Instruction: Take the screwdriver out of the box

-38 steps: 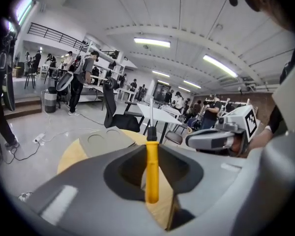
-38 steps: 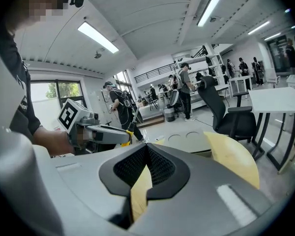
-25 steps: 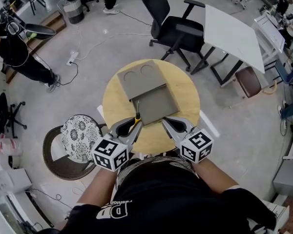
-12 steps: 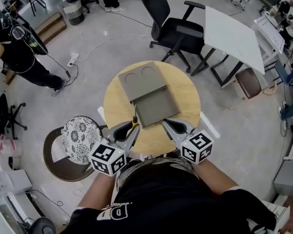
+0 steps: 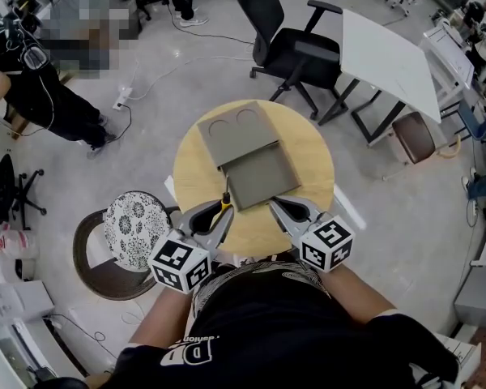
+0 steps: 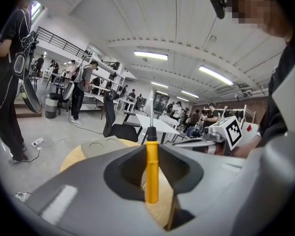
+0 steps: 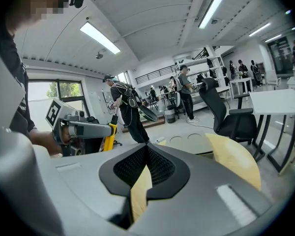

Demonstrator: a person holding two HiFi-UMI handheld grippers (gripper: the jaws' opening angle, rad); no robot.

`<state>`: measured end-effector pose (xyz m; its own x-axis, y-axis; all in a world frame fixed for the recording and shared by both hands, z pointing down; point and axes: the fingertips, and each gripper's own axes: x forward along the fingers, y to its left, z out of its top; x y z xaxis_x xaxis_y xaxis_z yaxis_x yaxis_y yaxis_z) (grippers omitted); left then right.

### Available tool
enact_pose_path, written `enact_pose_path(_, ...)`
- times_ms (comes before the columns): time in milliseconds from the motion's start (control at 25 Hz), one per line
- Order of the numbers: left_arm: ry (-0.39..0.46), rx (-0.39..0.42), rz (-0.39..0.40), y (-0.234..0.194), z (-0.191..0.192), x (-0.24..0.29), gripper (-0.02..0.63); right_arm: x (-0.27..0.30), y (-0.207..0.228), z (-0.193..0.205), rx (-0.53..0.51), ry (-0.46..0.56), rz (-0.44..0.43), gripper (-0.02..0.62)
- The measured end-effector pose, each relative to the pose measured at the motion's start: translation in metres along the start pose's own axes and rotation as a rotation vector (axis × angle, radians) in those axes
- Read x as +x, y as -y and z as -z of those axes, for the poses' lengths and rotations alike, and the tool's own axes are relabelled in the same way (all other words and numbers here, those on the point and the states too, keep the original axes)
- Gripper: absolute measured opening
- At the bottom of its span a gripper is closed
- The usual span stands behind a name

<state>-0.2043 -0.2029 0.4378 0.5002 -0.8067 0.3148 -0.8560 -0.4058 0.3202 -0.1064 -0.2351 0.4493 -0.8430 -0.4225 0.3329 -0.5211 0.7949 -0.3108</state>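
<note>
The grey box (image 5: pixel 247 156) lies open on the round wooden table (image 5: pixel 312 156), lid folded back away from me. My left gripper (image 5: pixel 224 211) hovers at the box's near left corner, shut on the yellow handle of the screwdriver (image 5: pixel 223 203). In the left gripper view the screwdriver (image 6: pixel 151 166) stands upright between the pads, its metal shaft pointing up, and the box (image 6: pixel 105 144) lies beyond. My right gripper (image 5: pixel 277 207) is shut with nothing in it by the box's near right corner. In the right gripper view its pads (image 7: pixel 157 167) meet, and the screwdriver (image 7: pixel 108 137) shows at left.
A black office chair (image 5: pixel 296 43) and a white table (image 5: pixel 389 55) stand beyond the round table. A patterned round stool (image 5: pixel 135 225) sits close on the left. A person (image 5: pixel 32 87) stands at the far left among cables on the floor.
My left gripper has drawn back slightly toward me with the screwdriver, whose shaft no longer reaches over the box. The right gripper has stayed still.
</note>
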Motion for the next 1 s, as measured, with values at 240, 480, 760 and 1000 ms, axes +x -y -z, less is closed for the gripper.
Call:
enact_pose_path(240, -0.002, 0.003, 0.005, 0.0046, -0.0011, -0.0007, 0.137, -0.0030, -0.0035, -0.0007, -0.005, -0.004, -0.007, 0.000)
enact_pose_path(480, 0.001, 0.007, 0.006, 0.0045, -0.0023, 0.0007, 0.137, -0.0020, -0.0039, -0.0006, -0.014, -0.010, -0.006, 0.000)
enact_pose_path(760, -0.002, 0.009, 0.003, 0.0035, -0.0027, -0.0005, 0.137, -0.0019, -0.0050, -0.0017, -0.022, -0.012, -0.005, 0.000)
enact_pose_path(1000, -0.002, 0.012, 0.003, 0.0051, -0.0023, 0.0006, 0.137, -0.0020, -0.0045, -0.0001, -0.022, -0.011, -0.007, 0.000)
